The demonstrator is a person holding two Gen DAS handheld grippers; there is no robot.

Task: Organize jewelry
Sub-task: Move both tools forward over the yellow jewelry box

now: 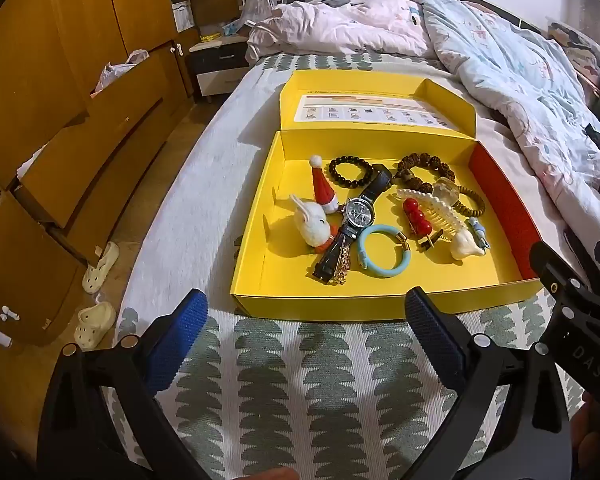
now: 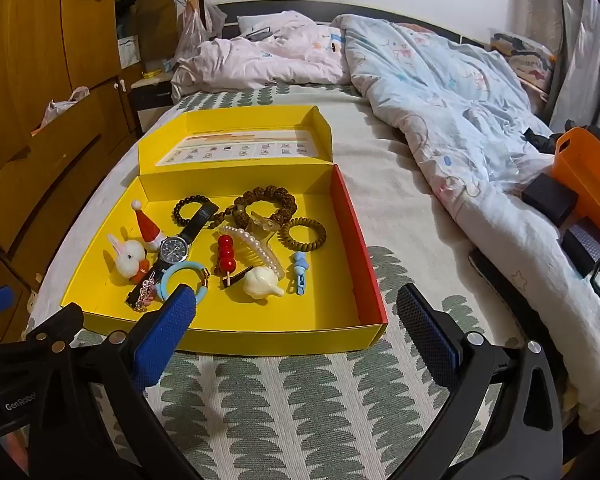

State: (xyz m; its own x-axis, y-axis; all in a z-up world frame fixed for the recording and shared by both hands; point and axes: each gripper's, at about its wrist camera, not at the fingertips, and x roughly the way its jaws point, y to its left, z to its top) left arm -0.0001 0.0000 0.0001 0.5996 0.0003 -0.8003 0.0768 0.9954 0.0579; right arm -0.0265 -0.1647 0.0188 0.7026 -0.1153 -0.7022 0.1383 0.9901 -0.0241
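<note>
An open yellow box (image 1: pixel 284 304) (image 2: pixel 284 340) lies on the bed with its lid folded back. Inside lie a wristwatch (image 1: pixel 358 212) (image 2: pixel 173 249), a light blue bangle (image 1: pixel 384 254) (image 2: pixel 182 270), a black bead bracelet (image 1: pixel 348 172), brown bead bracelets (image 1: pixel 424 166) (image 2: pixel 266 202), a pearl hair claw (image 1: pixel 432 208) (image 2: pixel 256 250), a red bead stick (image 1: pixel 417 216) (image 2: pixel 226 258), a white bunny (image 1: pixel 312 222) (image 2: pixel 129 260) and a small Santa hat (image 1: pixel 324 190). My left gripper (image 1: pixel 306 340) is open and empty in front of the box. My right gripper (image 2: pixel 296 332) is open and empty at the box's front right.
A rumpled quilt (image 2: pixel 440 92) covers the bed's far and right side. Wooden wardrobe drawers (image 1: pixel 80 152) and slippers (image 1: pixel 100 260) are on the left by the floor. An orange object (image 2: pixel 588 176) lies at the right. The patterned sheet (image 1: pixel 300 392) stretches in front of the box.
</note>
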